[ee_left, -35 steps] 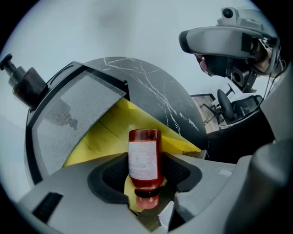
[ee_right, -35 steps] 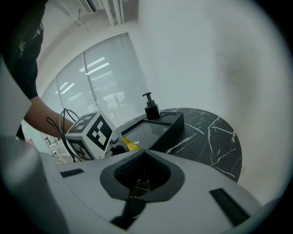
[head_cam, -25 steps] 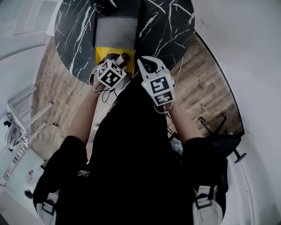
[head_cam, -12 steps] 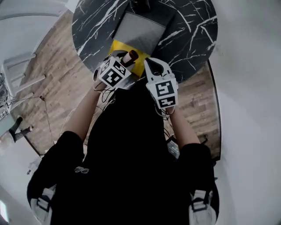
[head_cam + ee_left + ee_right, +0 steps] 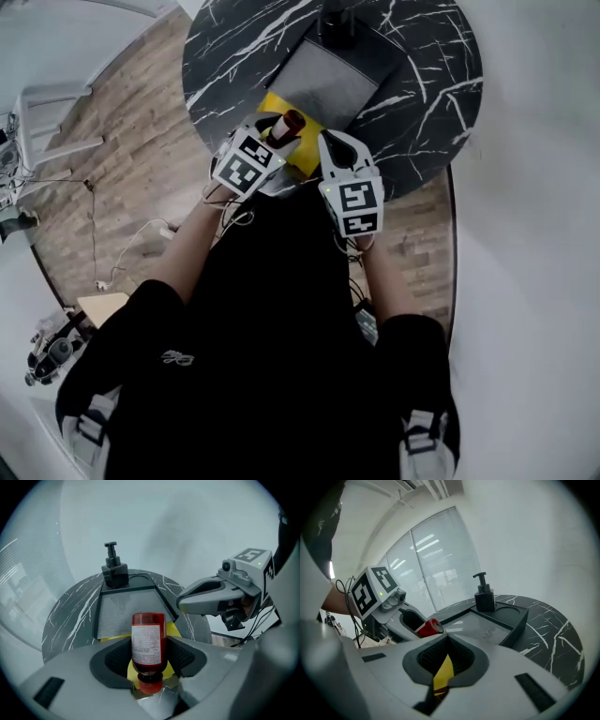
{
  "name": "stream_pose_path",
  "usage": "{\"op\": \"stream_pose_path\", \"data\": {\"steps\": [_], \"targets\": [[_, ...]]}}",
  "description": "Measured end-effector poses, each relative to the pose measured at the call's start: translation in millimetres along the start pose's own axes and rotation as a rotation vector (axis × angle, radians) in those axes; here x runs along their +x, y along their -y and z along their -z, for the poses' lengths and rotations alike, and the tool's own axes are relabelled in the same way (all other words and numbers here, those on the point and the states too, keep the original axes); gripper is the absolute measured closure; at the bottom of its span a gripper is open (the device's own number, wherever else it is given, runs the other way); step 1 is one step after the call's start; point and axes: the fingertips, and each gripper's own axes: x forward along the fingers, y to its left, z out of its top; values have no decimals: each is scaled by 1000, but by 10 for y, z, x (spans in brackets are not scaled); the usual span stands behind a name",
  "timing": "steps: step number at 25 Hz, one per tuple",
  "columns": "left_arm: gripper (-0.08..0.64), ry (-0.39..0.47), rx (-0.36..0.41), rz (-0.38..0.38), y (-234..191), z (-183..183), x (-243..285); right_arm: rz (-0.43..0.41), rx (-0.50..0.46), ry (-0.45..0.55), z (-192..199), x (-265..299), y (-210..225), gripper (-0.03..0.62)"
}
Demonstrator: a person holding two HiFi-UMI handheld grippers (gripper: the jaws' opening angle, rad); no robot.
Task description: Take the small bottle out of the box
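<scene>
Left gripper view: small bottle (image 5: pixel 147 645) clamped in the left claw (image 5: pixel 148 640), above the box (image 5: pixel 175 631).
Bottle red, white label uppermost, cap toward the camera, jaws pressed on both its sides. Yellow box lies under the claw on the black marbled bench (image 5: pixel 70 616). Dark tray (image 5: pixel 126 609) with pump dispenser (image 5: pixel 114 569) sits beyond the claw tips. Right claw (image 5: pixel 446 638), to its right, is closed and empty.

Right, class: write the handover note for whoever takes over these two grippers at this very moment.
Left gripper: shut on the small red bottle, held above the yellow box.
Right gripper: jaws closed on a yellow edge of the box, apparently steadying it.
Done: the bottle looks clear of the box.
Left: set the bottle down, probably on the marble table, then release the box.
</scene>
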Motion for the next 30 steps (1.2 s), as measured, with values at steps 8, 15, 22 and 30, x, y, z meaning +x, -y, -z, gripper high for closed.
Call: {"op": "stream_pose_path", "data": {"steps": [8,15,22,30], "targets": [[341,135,-99,-52,-164,-109,-362,12,-14,42,-132,63,-118,597],[341,256,-82,-44,-186,-294,-645,102,-37,115,-393,-48,-204,597],[341,389,-35,-23,-146,-499,-1087,228,-30,189,-684,-284,-319,597],[342,550,0,-25,-31,-635,-1588,351,-50,291,-959,-650,-528,597]]}}
